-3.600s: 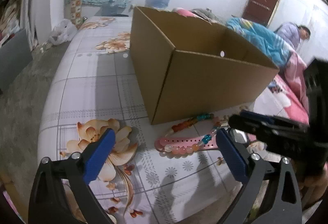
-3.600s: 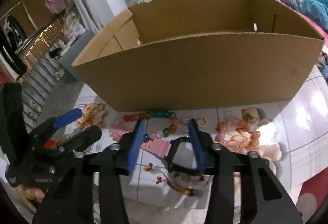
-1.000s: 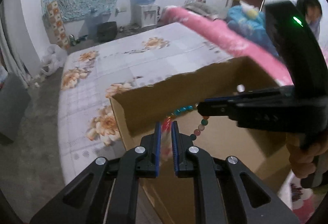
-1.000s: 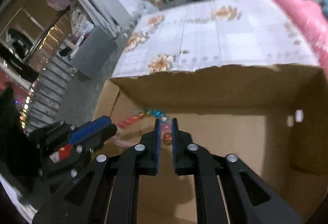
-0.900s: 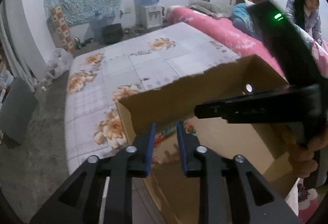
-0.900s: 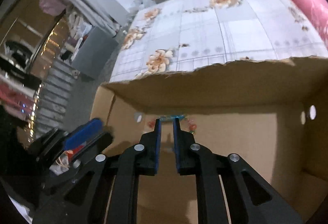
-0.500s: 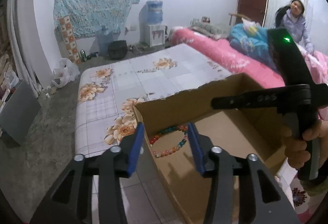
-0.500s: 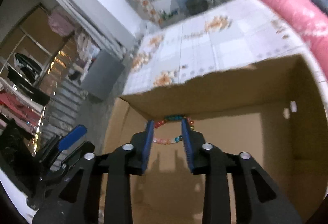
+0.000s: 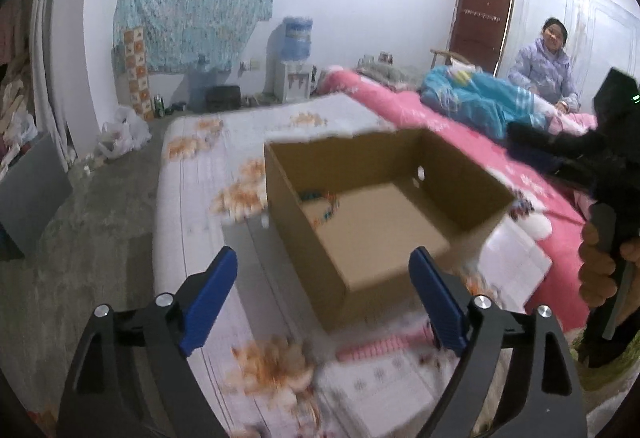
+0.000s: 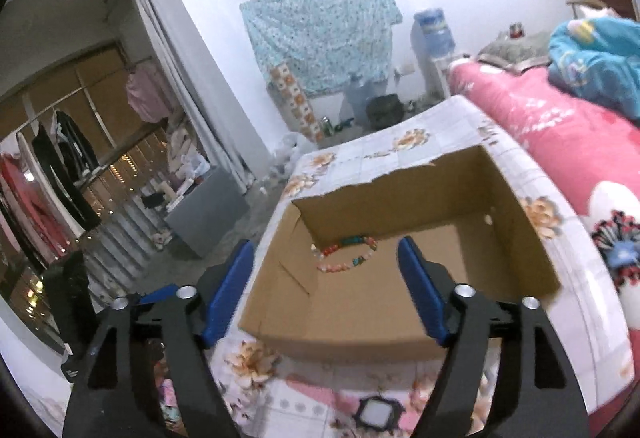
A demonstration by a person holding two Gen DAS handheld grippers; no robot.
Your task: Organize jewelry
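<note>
An open cardboard box (image 9: 304, 250) stands on the floral sheet. A string of coloured beads (image 10: 346, 252) lies on the box floor by its far left corner, and shows blurred as beads (image 9: 324, 203) in the left wrist view. My left gripper (image 9: 322, 294) hovers before the box's near corner, jaws opening, nothing between them. My right gripper (image 10: 326, 278) hangs above the box's near wall (image 10: 340, 322), jaws opening and empty. In front of the box lie a pink strap (image 9: 380, 344) and a black-cased watch (image 10: 378, 412).
The floral sheet (image 9: 192, 197) ends at a concrete floor on the left. A pink bed (image 9: 440, 117) with a blue bundle (image 9: 480, 101) lies to the right, and a person (image 9: 548, 65) sits beyond it. A grey cabinet (image 10: 208, 213) stands on the floor.
Both grippers were shut on the bead string over the box. They have let it go, opened wide, and drawn back and up. The beads now lie inside the box.
</note>
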